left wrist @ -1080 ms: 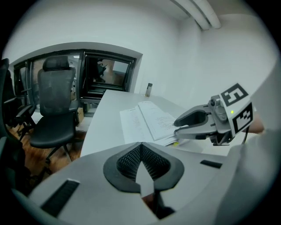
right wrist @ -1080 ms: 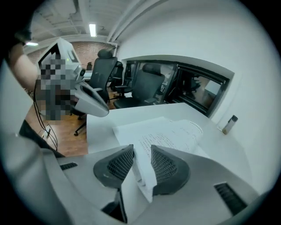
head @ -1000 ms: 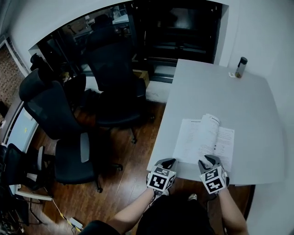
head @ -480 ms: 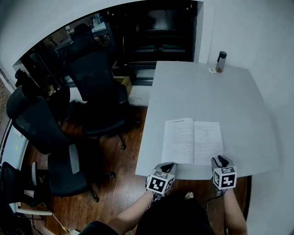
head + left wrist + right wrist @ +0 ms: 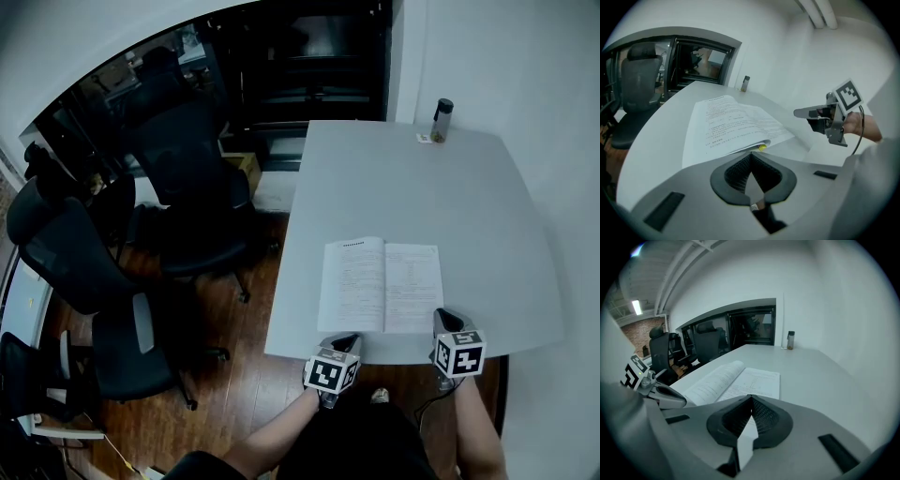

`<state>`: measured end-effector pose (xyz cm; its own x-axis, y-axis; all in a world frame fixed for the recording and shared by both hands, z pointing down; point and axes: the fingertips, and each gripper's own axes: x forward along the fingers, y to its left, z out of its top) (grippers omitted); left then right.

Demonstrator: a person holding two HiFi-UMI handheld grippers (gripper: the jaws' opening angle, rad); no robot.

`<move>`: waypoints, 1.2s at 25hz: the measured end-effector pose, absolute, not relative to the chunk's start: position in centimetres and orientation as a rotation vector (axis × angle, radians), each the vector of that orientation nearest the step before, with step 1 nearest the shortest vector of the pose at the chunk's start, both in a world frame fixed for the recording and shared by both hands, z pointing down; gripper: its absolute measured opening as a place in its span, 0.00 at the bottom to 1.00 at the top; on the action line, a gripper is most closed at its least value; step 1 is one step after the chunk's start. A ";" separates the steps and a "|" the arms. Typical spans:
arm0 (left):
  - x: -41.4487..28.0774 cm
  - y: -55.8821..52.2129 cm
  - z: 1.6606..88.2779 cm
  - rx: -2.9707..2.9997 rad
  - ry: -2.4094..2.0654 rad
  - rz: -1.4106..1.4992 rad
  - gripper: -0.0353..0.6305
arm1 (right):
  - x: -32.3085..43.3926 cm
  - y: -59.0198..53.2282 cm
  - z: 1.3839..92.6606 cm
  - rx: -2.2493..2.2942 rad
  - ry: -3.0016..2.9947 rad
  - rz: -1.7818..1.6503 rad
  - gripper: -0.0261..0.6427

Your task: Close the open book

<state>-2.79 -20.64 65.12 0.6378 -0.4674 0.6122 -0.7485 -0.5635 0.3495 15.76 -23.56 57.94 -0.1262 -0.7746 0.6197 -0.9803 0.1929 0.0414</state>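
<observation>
Book is lying open and flat on the tabletop, pages facing up, close to the near edge. The left gripper is hovering near the book's near left corner, jaws pressed together on nothing. The right gripper is hanging just beside the near right corner; its jaws have just been closing and are meeting, empty. A bottle is standing at the far edge.
</observation>
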 end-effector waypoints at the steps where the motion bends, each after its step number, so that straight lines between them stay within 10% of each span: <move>1: -2.7 -20.6 65.3 2.245 -0.954 0.615 0.06 | 15.3 -23.7 58.4 1.597 -1.969 0.526 0.04; 30: 4.2 -24.4 56.5 2.504 -1.271 0.365 0.06 | 19.5 -26.7 58.7 1.438 -2.130 0.523 0.04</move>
